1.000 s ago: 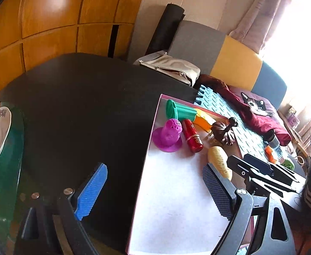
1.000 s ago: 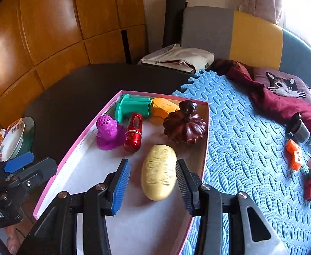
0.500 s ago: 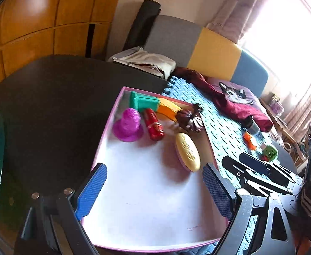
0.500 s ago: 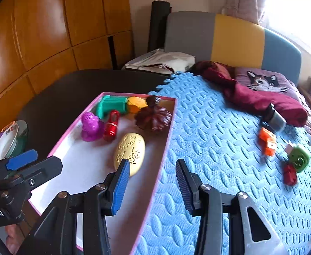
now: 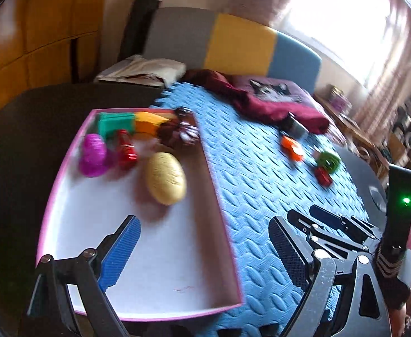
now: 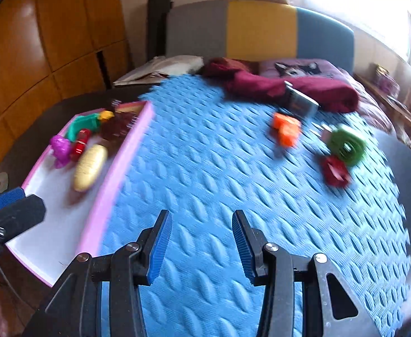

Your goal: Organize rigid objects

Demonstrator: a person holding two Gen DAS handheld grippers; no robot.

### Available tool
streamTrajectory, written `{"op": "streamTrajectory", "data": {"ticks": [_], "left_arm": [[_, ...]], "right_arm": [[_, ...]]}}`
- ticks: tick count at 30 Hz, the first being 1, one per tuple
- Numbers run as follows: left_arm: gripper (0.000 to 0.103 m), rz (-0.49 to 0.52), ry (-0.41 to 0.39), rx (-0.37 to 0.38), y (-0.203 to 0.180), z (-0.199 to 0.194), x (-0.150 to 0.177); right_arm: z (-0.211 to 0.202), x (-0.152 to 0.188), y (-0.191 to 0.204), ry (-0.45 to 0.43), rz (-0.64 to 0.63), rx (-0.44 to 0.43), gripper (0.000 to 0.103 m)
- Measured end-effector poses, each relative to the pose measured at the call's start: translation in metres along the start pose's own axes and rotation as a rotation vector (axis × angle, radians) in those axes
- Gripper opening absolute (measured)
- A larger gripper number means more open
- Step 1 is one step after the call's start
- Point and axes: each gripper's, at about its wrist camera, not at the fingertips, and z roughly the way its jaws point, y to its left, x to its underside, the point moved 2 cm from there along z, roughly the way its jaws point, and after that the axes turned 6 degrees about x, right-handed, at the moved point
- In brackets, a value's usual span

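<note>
While parted and empty, right hand-held gripper (image 6: 202, 248) well short of orange toy (image 6: 286, 129) (blurred).

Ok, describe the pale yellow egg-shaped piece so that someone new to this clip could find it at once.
Start at the shallow white tray with the pink rim that lies at the left edge of the blue foam mat. Five toys crowd its far end; the pale yellow egg-shaped piece lies alone, nearer the camera. It is the only smooth oval one, larger and duller than the purple, red and green plastic pieces.
</note>
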Motion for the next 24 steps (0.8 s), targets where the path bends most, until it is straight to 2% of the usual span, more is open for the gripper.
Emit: {"op": "streamTrajectory", "data": {"ticks": [5,8,10,13,21,24], "left_arm": [[0.094,0.060,0.036,0.037,-0.032,0.013,0.003],[0.095,0.083,0.055,0.043,-0.047,0.022,0.003],[0.096,0.091,0.062,0.042,-0.053,0.025,0.004],[0.098,0.107,0.074,0.028,-0.060,0.028,0.006],[0.098,0.111,0.085,0.009,-0.061,0.030,0.009],[0.098,0.108,0.082,0.004,-0.060,0.030,0.006]], "right_arm": [[0.004,0.011,-0.061,-0.015,0.131,0.040,0.046],[0.006,-0.001,-0.095,-0.055,0.177,0.099,0.049],[0.011,-0.011,-0.111,-0.061,0.199,0.125,0.058],[0.025,-0.026,-0.133,-0.045,0.236,0.139,0.058],[0.061,-0.047,-0.140,0.000,0.218,0.111,0.057],[0.070,-0.045,-0.139,0.016,0.207,0.114,0.045]]}}
